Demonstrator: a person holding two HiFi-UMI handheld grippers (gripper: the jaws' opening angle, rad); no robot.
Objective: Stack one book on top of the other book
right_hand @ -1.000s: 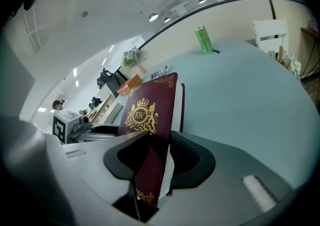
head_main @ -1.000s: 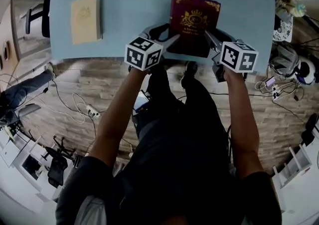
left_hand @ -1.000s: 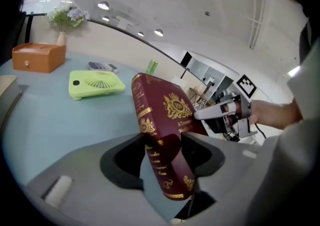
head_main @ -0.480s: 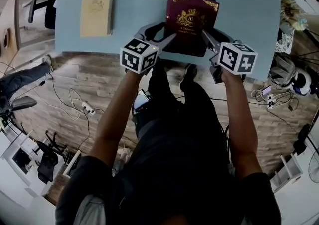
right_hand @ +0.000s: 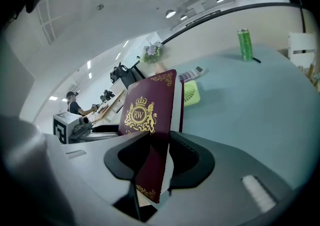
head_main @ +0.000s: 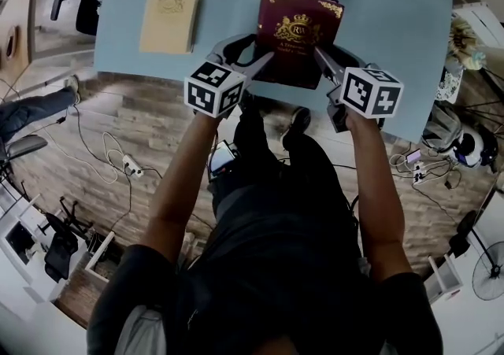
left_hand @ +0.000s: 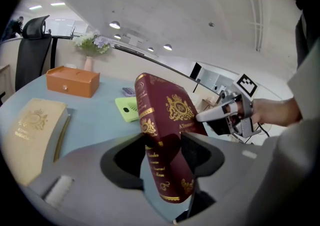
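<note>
Left tongs and right tongs both clamp the red book (tilted upward) over the table's near edge.

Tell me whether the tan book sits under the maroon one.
No, the tan book lies alone on the table, left of the maroon book.

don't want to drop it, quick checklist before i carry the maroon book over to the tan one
1. Left tongs shut on maroon gold-crested hardcover book: ok.
2. Right tongs shut on it: ok.
3. Maroon book level for laying flat: not ok, tilted.
4. Tan hardcover book lying flat, cover bare: ok.
5. Blue table between the two books free: ok.
6. Maroon book's clearance above the table: cannot tell.
</note>
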